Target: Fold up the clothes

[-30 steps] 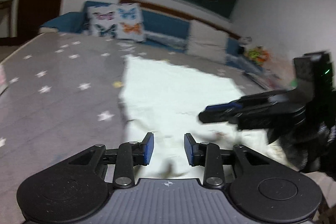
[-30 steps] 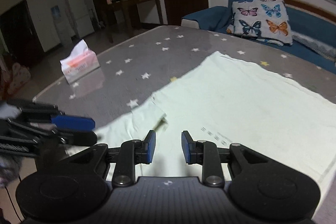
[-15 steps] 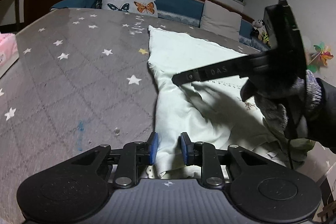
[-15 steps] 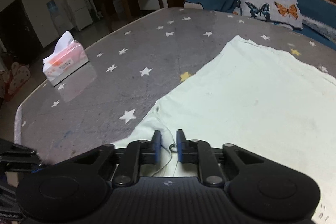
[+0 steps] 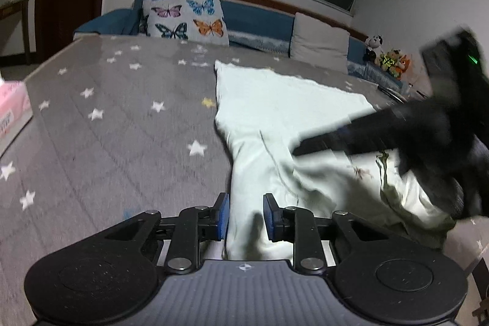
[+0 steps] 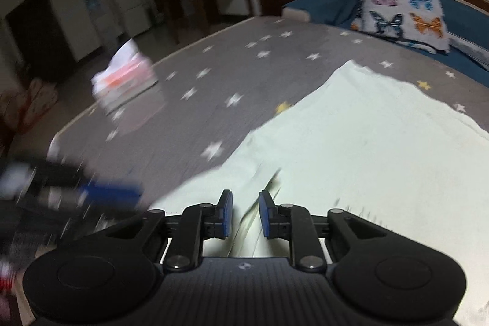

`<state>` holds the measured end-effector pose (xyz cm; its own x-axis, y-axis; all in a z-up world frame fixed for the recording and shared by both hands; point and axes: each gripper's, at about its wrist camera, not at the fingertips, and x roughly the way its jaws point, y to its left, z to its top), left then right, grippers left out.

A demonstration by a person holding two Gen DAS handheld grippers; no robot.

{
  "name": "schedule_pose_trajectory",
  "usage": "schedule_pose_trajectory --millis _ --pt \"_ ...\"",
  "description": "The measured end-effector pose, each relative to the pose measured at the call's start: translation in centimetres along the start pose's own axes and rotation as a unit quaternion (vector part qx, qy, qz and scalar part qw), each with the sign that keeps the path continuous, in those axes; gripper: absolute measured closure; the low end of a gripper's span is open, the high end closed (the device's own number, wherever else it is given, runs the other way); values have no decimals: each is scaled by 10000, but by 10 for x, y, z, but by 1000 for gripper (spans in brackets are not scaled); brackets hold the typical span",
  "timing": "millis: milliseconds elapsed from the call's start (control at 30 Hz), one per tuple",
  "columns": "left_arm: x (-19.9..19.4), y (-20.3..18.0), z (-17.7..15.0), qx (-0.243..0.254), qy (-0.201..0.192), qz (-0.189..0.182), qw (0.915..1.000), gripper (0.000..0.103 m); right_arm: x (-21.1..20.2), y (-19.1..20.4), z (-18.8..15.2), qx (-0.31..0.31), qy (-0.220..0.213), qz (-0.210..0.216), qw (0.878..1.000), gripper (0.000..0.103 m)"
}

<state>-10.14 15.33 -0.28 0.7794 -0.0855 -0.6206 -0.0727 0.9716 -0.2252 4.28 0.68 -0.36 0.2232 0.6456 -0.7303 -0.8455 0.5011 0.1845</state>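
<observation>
A pale green garment [image 5: 290,100] lies spread on the grey star-patterned table [image 5: 122,127], bunched at its near end. My left gripper [image 5: 246,213] is shut on a thick fold of that near edge, which fills the gap between its blue pads. The right gripper [image 5: 305,145] shows as a dark blur over the creased cloth to the right. In the right wrist view the garment [image 6: 366,142] runs away to the right. My right gripper [image 6: 246,213] has its jaws opening, with a creased fold lying between them. The left gripper [image 6: 134,193] is a blur at the left.
A pink tissue box [image 6: 125,81] stands on the table's [image 6: 229,66] left side, also seen at the edge of the left wrist view as the box [image 5: 12,109]. Behind the table is a blue sofa with a butterfly pillow [image 5: 186,17] and soft toys [image 5: 391,60].
Both pairs of jaws have narrowed from a second ago. The left ones came down onto the garment's near edge. The right ones closed tight, then widened a little, and that gripper is blurred with motion.
</observation>
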Motion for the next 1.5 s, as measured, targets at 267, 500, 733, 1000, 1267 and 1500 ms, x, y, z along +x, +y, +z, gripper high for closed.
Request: schedule_pose_trajectory --millis 267,500,733,1000,1267,1500 --pt "28 -14 -2 330 322 17 9989 77 -8 20 -39 -361 355 28 9987 85" --pt "17 -26 3 498 227 -14 9985 76 -75 -9 -56 182 -254 -379 9988 84" --pt "22 -48 0 778 325 -195 9963 76 -134 -50 -112 897 -160 -1236 9881 84" --pt "32 -91 6 1052 328 -590 9922 71 -154 -53 -153 1185 -56 -1372 9834 83" --pt "50 -139 8 1296 385 -1048 9853 64 -162 -59 -174 1245 65 -1557 9799 80" --pt "65 -157 -5 1418 647 -1199 9805 64 -171 -61 -161 1135 -357 -1693 9784 79"
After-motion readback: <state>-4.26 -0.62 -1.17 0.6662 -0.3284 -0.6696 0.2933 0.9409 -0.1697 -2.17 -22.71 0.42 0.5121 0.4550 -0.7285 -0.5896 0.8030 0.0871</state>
